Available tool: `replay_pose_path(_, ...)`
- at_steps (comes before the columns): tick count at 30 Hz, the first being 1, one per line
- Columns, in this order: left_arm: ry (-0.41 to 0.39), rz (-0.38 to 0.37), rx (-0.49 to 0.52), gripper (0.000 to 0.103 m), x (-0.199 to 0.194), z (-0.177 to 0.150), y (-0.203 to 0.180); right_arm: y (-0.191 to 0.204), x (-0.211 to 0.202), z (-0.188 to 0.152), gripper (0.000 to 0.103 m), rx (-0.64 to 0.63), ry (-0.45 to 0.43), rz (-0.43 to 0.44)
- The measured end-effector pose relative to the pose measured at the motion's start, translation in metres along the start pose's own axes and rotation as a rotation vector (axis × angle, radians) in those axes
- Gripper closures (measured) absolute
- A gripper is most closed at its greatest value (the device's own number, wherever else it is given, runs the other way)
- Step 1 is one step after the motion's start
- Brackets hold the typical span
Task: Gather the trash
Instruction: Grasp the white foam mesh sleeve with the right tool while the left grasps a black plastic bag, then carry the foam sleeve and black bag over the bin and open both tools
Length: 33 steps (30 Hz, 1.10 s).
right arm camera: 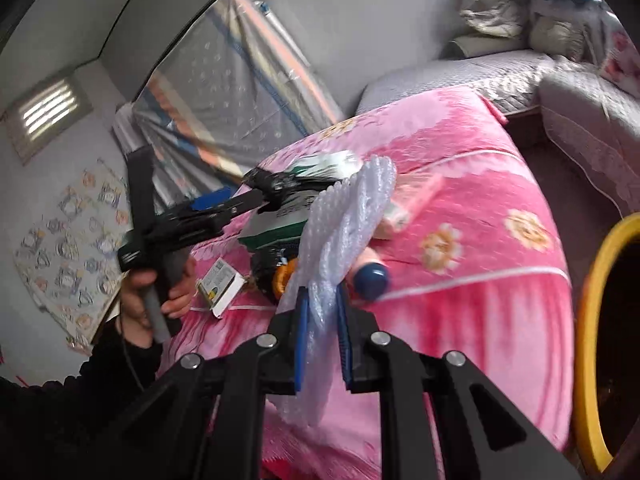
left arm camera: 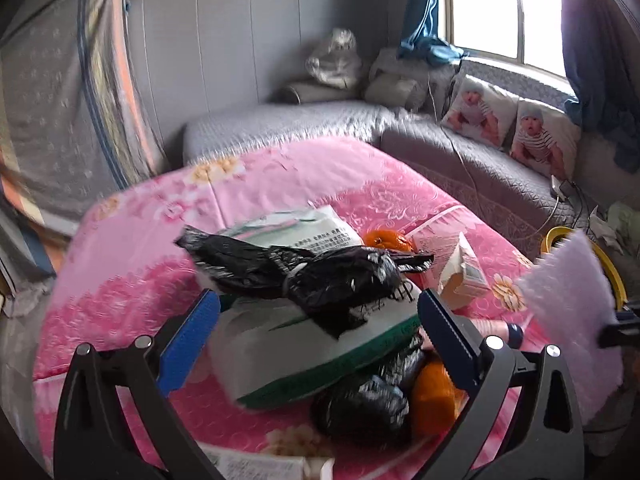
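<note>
On the pink floral bedspread (left arm camera: 132,264) lies a heap of trash. It holds a crumpled black bag (left arm camera: 340,276), a white and green package (left arm camera: 304,356), a second black bag (left arm camera: 364,404) and two oranges (left arm camera: 434,396). My left gripper (left arm camera: 318,296) hangs open over the heap, its blue pads (left arm camera: 188,340) on either side of the package and apart from it. My right gripper (right arm camera: 322,296) is shut on a sheet of bubble wrap (right arm camera: 348,224), which sticks up from the pads above the bed. In the right wrist view a hand (right arm camera: 140,300) holds the left gripper (right arm camera: 240,200).
A small carton (left arm camera: 460,272), a pink tube with a dark blue cap (right arm camera: 370,276) and a small open box (right arm camera: 220,284) also lie on the bed. A yellow-rimmed bin (right arm camera: 592,320) stands at the bed's right side. A grey sofa (left arm camera: 480,168) with cushions runs along the window wall.
</note>
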<state>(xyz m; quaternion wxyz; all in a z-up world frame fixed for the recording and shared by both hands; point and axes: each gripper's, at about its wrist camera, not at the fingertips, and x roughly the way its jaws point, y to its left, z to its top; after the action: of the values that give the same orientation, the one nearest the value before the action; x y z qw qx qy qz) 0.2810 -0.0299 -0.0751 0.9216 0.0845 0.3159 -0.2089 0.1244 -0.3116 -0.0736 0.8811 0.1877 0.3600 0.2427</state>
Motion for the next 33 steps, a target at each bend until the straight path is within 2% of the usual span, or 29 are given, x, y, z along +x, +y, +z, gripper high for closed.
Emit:
replay_pose_path(5,0.048,0.023,-0.044,0.01,0.036,0.01,0.0,-0.021,-0.019,-0.005,0.09,0.066,-0.037,0.001)
replay_pose_path(7,0.047,0.015,-0.06,0.025,0.041,0.012,0.001,-0.026,-0.022,-0.005,0.09,0.077,-0.046,-0.004)
replay_pose_path(8,0.054,0.014,-0.062,0.04,0.044,0.013,0.001,-0.027,-0.024,-0.006,0.09,0.081,-0.046,-0.002)
replay_pose_path(9,0.069,0.02,-0.067,0.05,0.049,0.013,0.001,-0.027,-0.024,-0.006,0.09,0.085,-0.046,0.001)
replay_pose_path(10,0.078,0.026,-0.068,0.055,0.052,0.013,0.001,-0.025,-0.025,-0.007,0.09,0.089,-0.046,0.003)
replay_pose_path(11,0.082,0.027,-0.067,0.067,0.053,0.013,0.001,-0.026,-0.025,-0.007,0.09,0.09,-0.045,0.005)
replay_pose_path(15,0.048,0.01,-0.08,0.085,0.039,0.012,0.002,-0.019,-0.028,-0.01,0.09,0.088,-0.051,0.023)
replay_pose_path(26,-0.209,-0.044,-0.123,0.086,-0.081,0.007,-0.003,-0.007,-0.036,-0.008,0.09,0.075,-0.079,0.057)
replay_pose_path(29,-0.241,-0.061,-0.103,0.086,-0.103,0.006,-0.012,-0.003,-0.041,-0.005,0.09,0.075,-0.103,0.061)
replay_pose_path(33,-0.247,-0.109,-0.086,0.086,-0.115,0.003,-0.026,-0.007,-0.059,0.007,0.09,0.077,-0.19,0.035)
